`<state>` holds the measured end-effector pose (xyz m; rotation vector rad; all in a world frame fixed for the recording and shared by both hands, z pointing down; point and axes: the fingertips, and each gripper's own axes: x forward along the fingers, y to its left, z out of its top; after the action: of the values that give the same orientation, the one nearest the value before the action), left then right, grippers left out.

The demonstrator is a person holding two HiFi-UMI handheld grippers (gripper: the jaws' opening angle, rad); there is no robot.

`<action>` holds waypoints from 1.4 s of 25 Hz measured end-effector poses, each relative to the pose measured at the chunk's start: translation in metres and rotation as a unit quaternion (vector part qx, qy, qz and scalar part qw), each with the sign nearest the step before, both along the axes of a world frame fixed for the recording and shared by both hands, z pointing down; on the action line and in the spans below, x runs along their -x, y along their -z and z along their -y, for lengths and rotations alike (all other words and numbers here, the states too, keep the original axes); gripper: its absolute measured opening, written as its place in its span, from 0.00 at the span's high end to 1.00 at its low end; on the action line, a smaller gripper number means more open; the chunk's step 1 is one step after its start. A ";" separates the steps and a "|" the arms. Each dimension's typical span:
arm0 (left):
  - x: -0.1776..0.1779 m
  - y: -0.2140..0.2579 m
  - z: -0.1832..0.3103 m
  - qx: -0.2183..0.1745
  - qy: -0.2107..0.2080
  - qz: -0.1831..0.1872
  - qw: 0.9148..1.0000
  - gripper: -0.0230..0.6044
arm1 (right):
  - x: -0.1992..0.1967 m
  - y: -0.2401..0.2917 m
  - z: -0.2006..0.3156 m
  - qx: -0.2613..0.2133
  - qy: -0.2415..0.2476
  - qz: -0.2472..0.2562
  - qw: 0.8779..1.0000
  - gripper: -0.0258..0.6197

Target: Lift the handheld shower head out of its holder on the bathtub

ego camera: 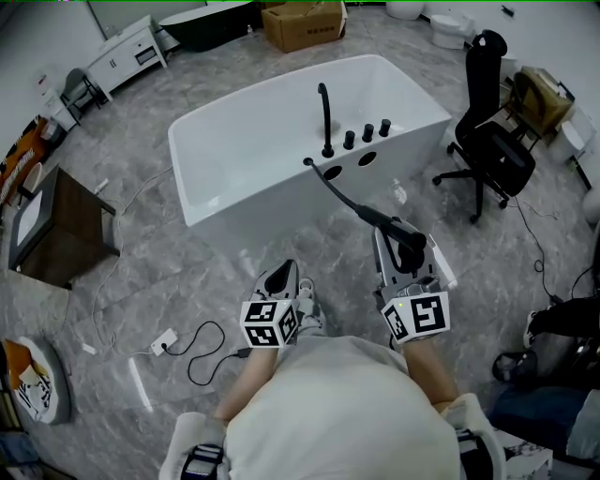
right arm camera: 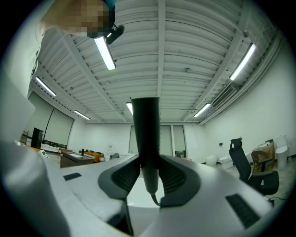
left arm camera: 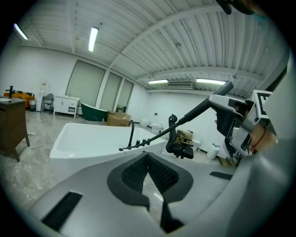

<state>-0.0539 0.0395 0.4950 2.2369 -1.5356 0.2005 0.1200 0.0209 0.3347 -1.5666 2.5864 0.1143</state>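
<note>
The white bathtub [ego camera: 281, 89] stands ahead with a black faucet [ego camera: 325, 117], three knobs [ego camera: 367, 133] and an open holder hole [ego camera: 332, 172] on its near deck. My right gripper [ego camera: 398, 246] is shut on the black shower head [ego camera: 405, 234], which is out of the holder and above the floor. Its hose [ego camera: 337, 192] runs back to the deck. In the right gripper view the handle [right arm camera: 147, 139] stands upright between the pads [right arm camera: 127, 176]. My left gripper [ego camera: 281, 277] hangs beside it, shut on nothing, and its view shows the shower head [left arm camera: 217, 95] at upper right.
A black office chair [ego camera: 492, 141] stands right of the tub. A dark wooden cabinet [ego camera: 56, 230] is at the left. A power strip with a cable [ego camera: 164, 342] lies on the floor by my left side. A cardboard box [ego camera: 305, 23] sits behind the tub.
</note>
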 end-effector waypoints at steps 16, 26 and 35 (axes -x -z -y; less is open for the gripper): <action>-0.002 0.001 0.000 0.001 0.002 -0.002 1.000 0.93 | 0.000 -0.005 0.001 0.007 0.002 0.002 1.000 0.75; 0.001 -0.005 0.002 0.009 0.007 -0.008 1.000 0.93 | 0.001 -0.004 0.005 0.008 0.006 0.005 1.000 0.75; 0.006 -0.008 0.005 0.016 0.009 -0.006 1.000 0.93 | 0.004 -0.002 0.010 0.010 0.008 0.007 1.000 0.75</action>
<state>-0.0601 0.0343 0.5029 2.1955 -1.5346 0.2044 0.1158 0.0112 0.3364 -1.5471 2.5975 0.0769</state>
